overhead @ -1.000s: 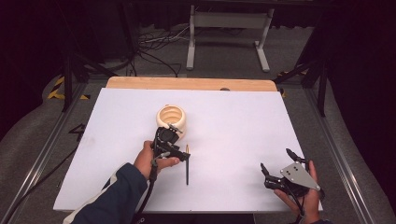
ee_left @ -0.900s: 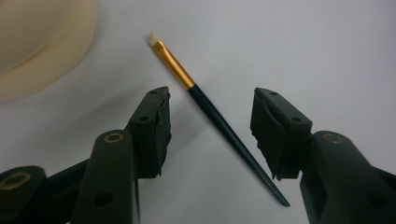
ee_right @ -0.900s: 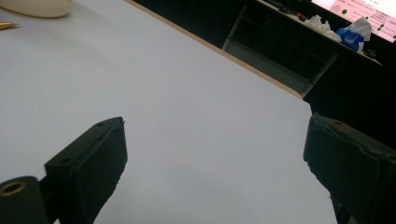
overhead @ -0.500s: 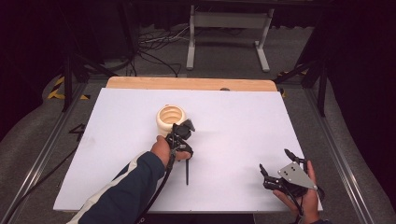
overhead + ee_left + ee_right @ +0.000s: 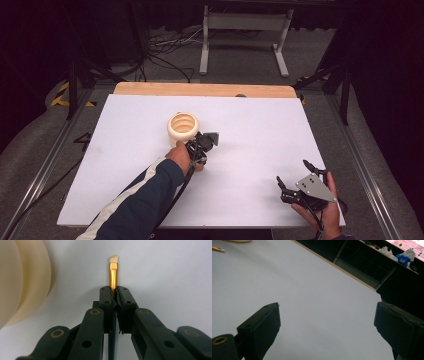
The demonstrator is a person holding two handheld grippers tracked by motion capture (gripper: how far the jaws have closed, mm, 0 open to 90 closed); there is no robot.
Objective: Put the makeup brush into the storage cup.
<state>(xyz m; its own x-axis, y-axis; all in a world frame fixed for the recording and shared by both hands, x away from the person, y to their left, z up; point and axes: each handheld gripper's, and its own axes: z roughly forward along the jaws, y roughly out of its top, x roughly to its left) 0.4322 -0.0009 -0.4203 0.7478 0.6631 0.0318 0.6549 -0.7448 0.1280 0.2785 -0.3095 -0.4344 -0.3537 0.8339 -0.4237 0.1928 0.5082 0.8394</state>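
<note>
**A Brush Held Tight Beside the Cream Cup**

The left tool (image 5: 113, 298) is closed on a small paintbrush (image 5: 113, 275). Its two black jaws press the brush from both sides, just below the gold metal part. The pale, slanted bristle tip sticks out past the jaws, and the dark handle runs back between them. Gripping it near the gold part probably keeps the brush from wobbling and leaves the tip free to point where it is aimed.

In the high view, the left tool (image 5: 202, 145) sits just to the right of a round cream cup (image 5: 182, 128) near the middle of the white bench (image 5: 260, 130). The cup stands upright with its mouth facing up. I see pale rings inside it, but I cannot tell if anything is in it. In the left gripper view, the cup's curved side (image 5: 22, 282) is close by on the left. The brush is beside the cup, not in it. My guess is the brush is meant to go into the cup, since the two are so near.

The right tool (image 5: 300, 182) is open, with its jaws spread wide and nothing between them. It rests at the front right part of the bench, well apart from the cup. It looks like it is waiting out of the way.
</note>
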